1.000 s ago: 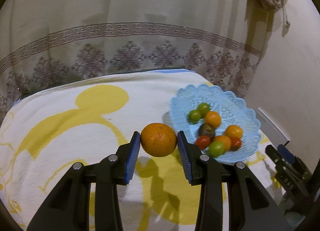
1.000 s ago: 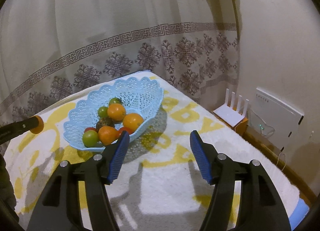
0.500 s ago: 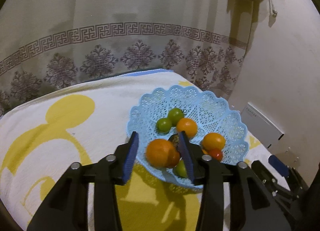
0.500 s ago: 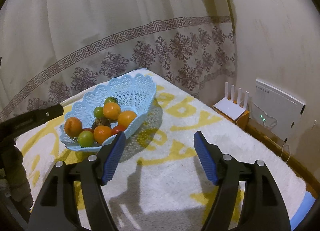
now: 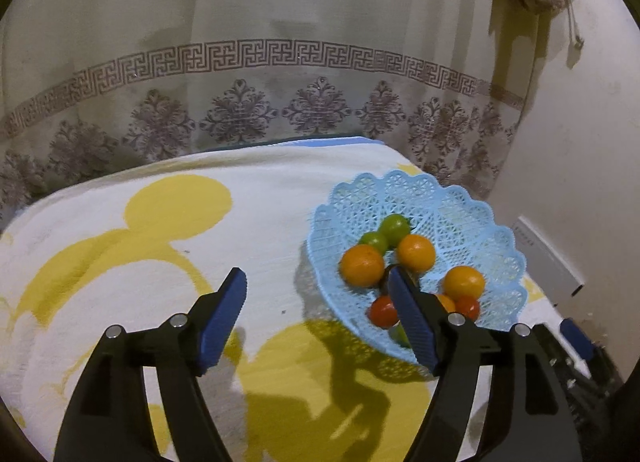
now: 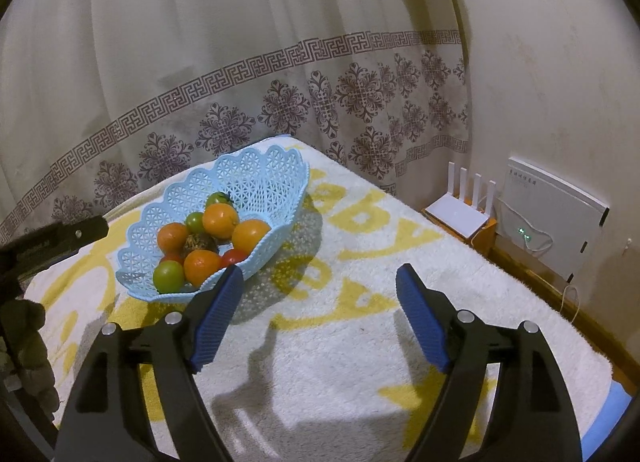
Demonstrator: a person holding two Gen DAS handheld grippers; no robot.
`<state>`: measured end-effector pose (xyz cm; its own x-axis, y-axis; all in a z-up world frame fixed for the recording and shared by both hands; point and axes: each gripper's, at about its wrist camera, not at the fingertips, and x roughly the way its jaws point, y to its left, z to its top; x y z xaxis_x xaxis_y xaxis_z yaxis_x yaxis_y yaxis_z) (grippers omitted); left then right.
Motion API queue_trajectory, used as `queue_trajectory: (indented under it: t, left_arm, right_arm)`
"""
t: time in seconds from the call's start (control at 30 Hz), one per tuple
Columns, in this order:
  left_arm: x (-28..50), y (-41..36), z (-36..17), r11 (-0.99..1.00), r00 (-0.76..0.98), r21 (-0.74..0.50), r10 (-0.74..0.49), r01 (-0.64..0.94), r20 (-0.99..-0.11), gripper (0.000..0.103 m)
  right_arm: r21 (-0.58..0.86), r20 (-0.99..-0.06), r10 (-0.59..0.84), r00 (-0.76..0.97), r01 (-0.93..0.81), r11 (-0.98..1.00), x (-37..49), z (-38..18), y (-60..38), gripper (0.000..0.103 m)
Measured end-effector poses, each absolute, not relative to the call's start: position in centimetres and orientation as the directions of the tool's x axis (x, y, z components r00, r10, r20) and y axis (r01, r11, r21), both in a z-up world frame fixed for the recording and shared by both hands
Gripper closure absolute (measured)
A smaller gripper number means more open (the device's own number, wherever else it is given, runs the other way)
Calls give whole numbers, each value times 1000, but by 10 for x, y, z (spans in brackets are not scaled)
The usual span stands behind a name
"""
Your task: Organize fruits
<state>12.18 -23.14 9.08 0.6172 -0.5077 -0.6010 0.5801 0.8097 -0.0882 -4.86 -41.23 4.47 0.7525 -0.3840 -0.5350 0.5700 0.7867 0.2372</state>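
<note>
My left gripper [image 5: 316,318] has just been opening, nothing between its jaws, because the orange [image 5: 362,265] now sits just ahead in the basket [image 5: 460,202].

Looks like a home bedroom. Patterned curtain [image 6: 240,74] hanging at the far side, cartoon-print blanket [image 6: 360,322] spread near. White router [image 6: 460,210] by the right wall.
</note>
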Motion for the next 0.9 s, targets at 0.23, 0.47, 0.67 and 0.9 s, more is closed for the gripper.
queue_trajectory:
  t: [0.23,0.47,0.67,0.9]
  left_arm:
    - [100,-223,90,839,679,9,-434,544,-592,16]
    - [81,-212,89,853,703,38,-402,520,-587,16]
    - [67,-216,97,851,728,63,-405,521,-553,11]
    - [59,-220,97,833,722,74,-426,548,-545,11]
  right_arm:
    - [240,-523,-379,764,558,794,-49,48,-410,18]
    - [251,-503,-367,782,539,804,-52,62,-411,17]
    - [233,-453,-378,807,516,824,-56,84,-411,7]
    - [210,-449,-391,804,520,828,-57,85,-411,4]
